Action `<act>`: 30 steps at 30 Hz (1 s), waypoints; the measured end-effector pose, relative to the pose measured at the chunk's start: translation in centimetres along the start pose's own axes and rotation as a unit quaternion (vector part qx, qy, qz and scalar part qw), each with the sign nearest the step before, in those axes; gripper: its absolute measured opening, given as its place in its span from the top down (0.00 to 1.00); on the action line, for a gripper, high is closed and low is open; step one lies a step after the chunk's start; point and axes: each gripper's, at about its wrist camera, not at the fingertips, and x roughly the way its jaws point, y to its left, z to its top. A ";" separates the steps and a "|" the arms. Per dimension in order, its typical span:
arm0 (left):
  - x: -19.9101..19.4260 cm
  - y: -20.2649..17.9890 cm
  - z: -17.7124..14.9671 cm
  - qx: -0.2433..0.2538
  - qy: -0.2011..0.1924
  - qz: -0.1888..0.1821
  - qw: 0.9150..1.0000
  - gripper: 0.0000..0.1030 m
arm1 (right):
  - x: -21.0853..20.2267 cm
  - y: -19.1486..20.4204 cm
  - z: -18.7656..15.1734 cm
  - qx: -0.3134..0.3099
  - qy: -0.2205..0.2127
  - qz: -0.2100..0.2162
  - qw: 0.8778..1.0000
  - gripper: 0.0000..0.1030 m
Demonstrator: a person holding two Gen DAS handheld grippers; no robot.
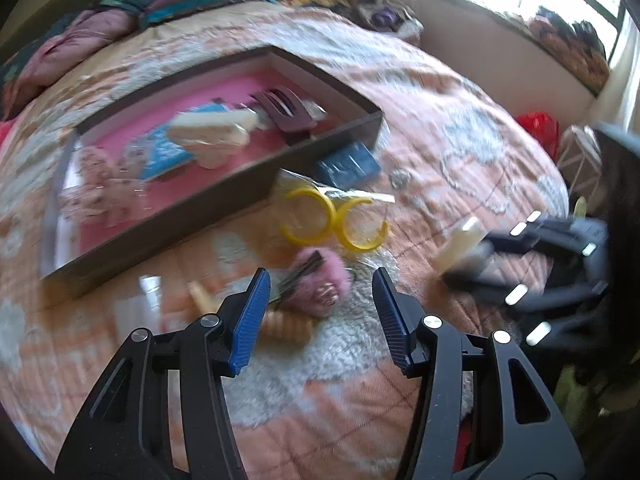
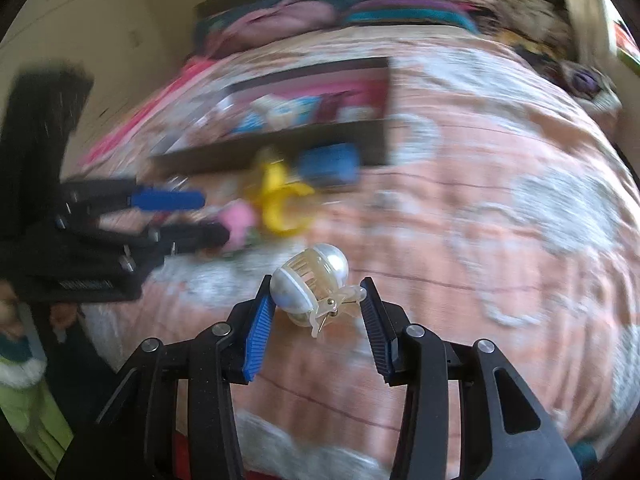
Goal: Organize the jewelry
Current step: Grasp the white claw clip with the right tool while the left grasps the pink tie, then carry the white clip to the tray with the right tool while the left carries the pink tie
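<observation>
A dark tray with a pink floor (image 1: 120, 236) lies on the bed; it holds a cream claw clip (image 1: 212, 132), a maroon claw clip (image 1: 286, 110) and blue packets. My left gripper (image 1: 320, 284) is open above a pink fluffy clip (image 1: 324, 276) and a tan ribbed clip (image 1: 286, 326). Two yellow hoops (image 1: 336, 220) and a blue packet (image 1: 348, 164) lie beside the tray. My right gripper (image 2: 318, 294) is shut on a pearly white claw clip (image 2: 310, 280), held above the quilt. It also shows in the left wrist view (image 1: 460, 248).
The bed has a peach and white quilt (image 2: 480, 220). Colourful bedding (image 1: 120, 12) is piled at the head. A window sill (image 1: 520, 40) with clutter runs at the right. A red bag (image 1: 538, 128) sits off the bed's edge.
</observation>
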 end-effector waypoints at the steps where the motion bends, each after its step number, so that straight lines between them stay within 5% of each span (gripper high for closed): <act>1: 0.4 -0.1 0.0 0.005 0.004 0.000 1.000 0.59 | -0.8 -1.1 0.0 0.017 -0.007 -0.003 1.000 0.60; 6: 2.0 -0.5 0.2 0.027 0.010 0.020 0.999 0.70 | -3.1 -3.6 0.2 0.052 -0.030 -0.013 0.998 0.60; 14: 2.2 -0.9 -0.2 0.041 0.006 0.033 0.999 0.73 | -5.5 -3.7 0.9 0.063 -0.061 -0.014 0.996 0.60; 18: 0.1 -0.6 0.4 0.010 -0.016 0.015 1.000 0.92 | -7.3 -3.0 1.4 0.063 -0.084 -0.010 0.994 0.60; 30: -4.7 -1.1 1.7 -0.008 -0.073 0.014 0.997 0.93 | -11.4 -1.1 1.5 0.046 -0.129 -0.007 0.991 0.60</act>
